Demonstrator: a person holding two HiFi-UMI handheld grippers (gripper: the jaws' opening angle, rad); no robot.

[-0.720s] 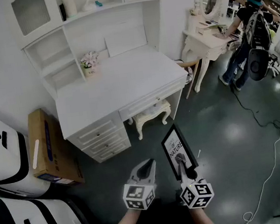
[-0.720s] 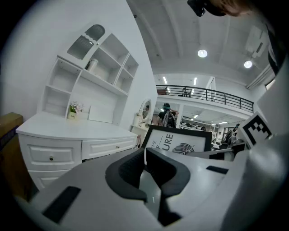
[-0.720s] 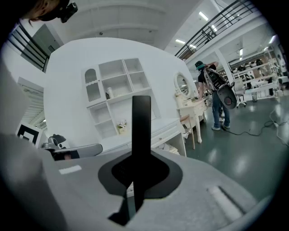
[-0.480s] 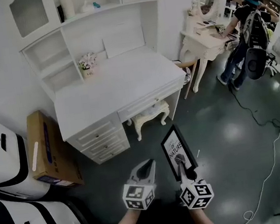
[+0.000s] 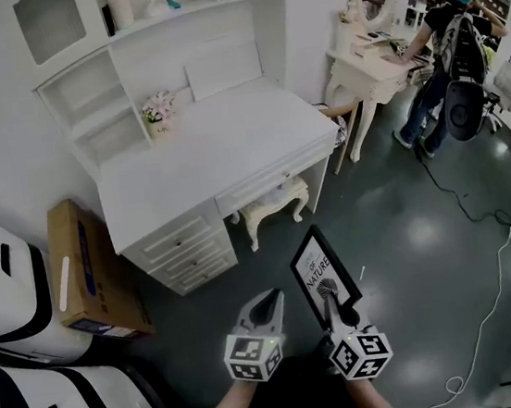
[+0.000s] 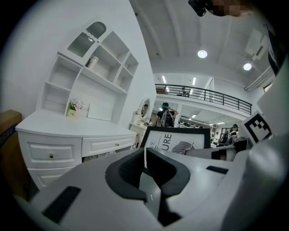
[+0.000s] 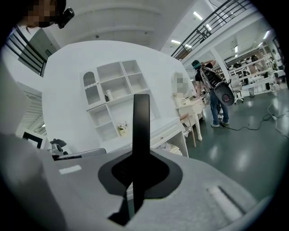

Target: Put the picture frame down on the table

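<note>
Presently both hands are held low in front of the body, each tool pointing forward and slightly downward over the dark floor (image 5: 411, 252).

Right tool (image 5: 332, 304): jaws clamped on the bottom edge of the picture frame (image 5: 317, 269). The frame stands upright above the jaws with its printed face towards the left tool. In the right gripper view it appears edge-on as a thin black strip (image 7: 141, 135) between the pads.

Left tool (image 5: 268, 303): jaws drawn together with nothing between them. It sits just beside the frame without touching it.

Location of the frame: in the air over the floor, out from the front edge of the tabletop (image 5: 221, 152) and well apart from it.

Clearance: the tabletop is bare along its front edge and across its middle. A small flower pot (image 5: 158, 109) stands at the back left corner by the shelves. A stool (image 5: 275, 207) is tucked under the front edge, towards the right corner. A cardboard box (image 5: 91, 267) leans at the left end of the desk. To the far right, a person (image 5: 447, 61) stands at a second table, and a cable (image 5: 492, 298) trails across the floor.
</note>
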